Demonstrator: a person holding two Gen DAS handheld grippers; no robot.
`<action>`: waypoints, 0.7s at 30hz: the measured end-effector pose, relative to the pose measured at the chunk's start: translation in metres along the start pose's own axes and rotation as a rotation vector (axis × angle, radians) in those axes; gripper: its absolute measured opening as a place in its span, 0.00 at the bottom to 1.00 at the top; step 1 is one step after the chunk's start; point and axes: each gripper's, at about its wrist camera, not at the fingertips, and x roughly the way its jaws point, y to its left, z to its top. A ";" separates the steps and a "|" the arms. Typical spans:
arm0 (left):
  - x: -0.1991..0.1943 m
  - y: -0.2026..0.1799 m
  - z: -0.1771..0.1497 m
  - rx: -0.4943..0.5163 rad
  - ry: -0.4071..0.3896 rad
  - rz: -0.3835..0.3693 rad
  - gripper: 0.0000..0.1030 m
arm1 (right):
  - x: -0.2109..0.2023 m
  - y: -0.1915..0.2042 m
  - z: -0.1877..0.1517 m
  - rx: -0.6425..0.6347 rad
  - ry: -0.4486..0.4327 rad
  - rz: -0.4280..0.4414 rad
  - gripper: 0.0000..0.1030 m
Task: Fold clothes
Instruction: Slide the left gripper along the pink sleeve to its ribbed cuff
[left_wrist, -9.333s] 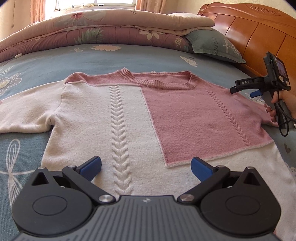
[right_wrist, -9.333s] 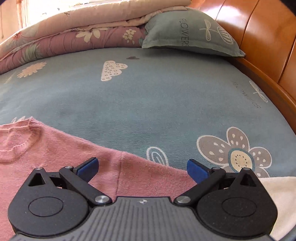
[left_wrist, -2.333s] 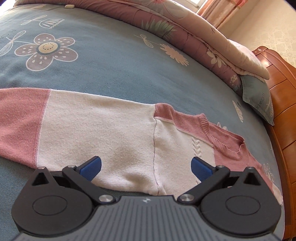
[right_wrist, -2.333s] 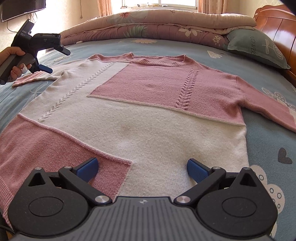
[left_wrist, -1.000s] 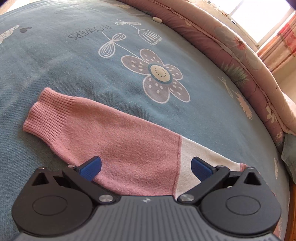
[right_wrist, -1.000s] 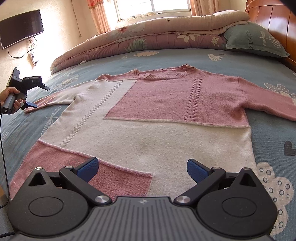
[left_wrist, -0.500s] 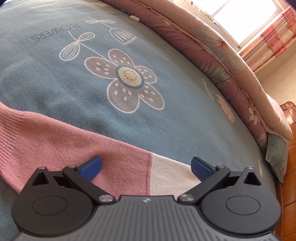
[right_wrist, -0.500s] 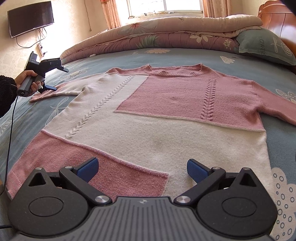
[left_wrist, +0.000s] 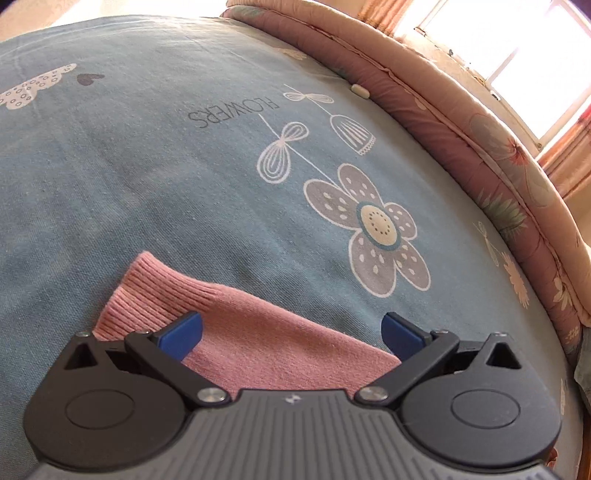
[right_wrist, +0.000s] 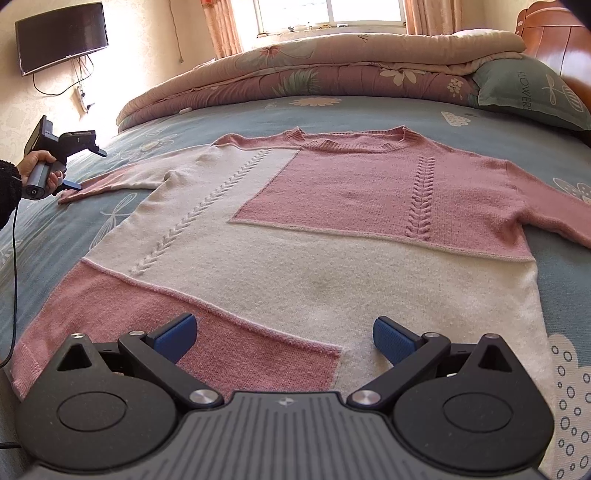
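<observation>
- Two black handheld grippers with blue pads are in play: your left gripper (left_wrist: 291, 332) sits low over the ribbed pink cuff (left_wrist: 147, 299) of the sweater's left sleeve, and your right gripper (right_wrist: 284, 336) hovers over the hem.
- The pink-and-cream knitted sweater (right_wrist: 295, 240) lies flat and face up in the middle of the blue flower-printed bedsheet (left_wrist: 147, 166), both sleeves stretched out sideways, neckline towards the rolled floral quilt (right_wrist: 314, 74).
- Half a second ago your left gripper looked down on the pink-to-cream seam partway along the sleeve; it has since slid outward, and the cuff end now shows just past its left pad. A second ago the whole cuff lay clear ahead of it, so you have been hunting for the right spot along this sleeve.
- Both grippers stand wide open and hold nothing; the left one's pads straddle the sleeve fabric without pinching it.
- The right gripper has barely shifted over the same interval. It waits above the hem's pink corner panel (right_wrist: 110, 314).
- Seen from the right wrist, your left hand (right_wrist: 40, 170) holds its gripper right at the sleeve tip.
- Nothing is folded yet. The likely next move is to close on the cuff and carry the sleeve across the body.
</observation>
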 end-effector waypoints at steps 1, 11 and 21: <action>-0.003 0.002 0.000 -0.007 0.014 -0.035 0.99 | 0.000 0.001 0.000 -0.006 0.000 0.000 1.00; -0.025 0.017 -0.014 -0.010 0.026 -0.110 0.99 | 0.004 0.016 -0.005 -0.071 -0.002 -0.012 1.00; -0.023 0.021 -0.029 -0.003 0.081 -0.123 0.99 | 0.013 0.028 -0.010 -0.134 -0.004 -0.047 1.00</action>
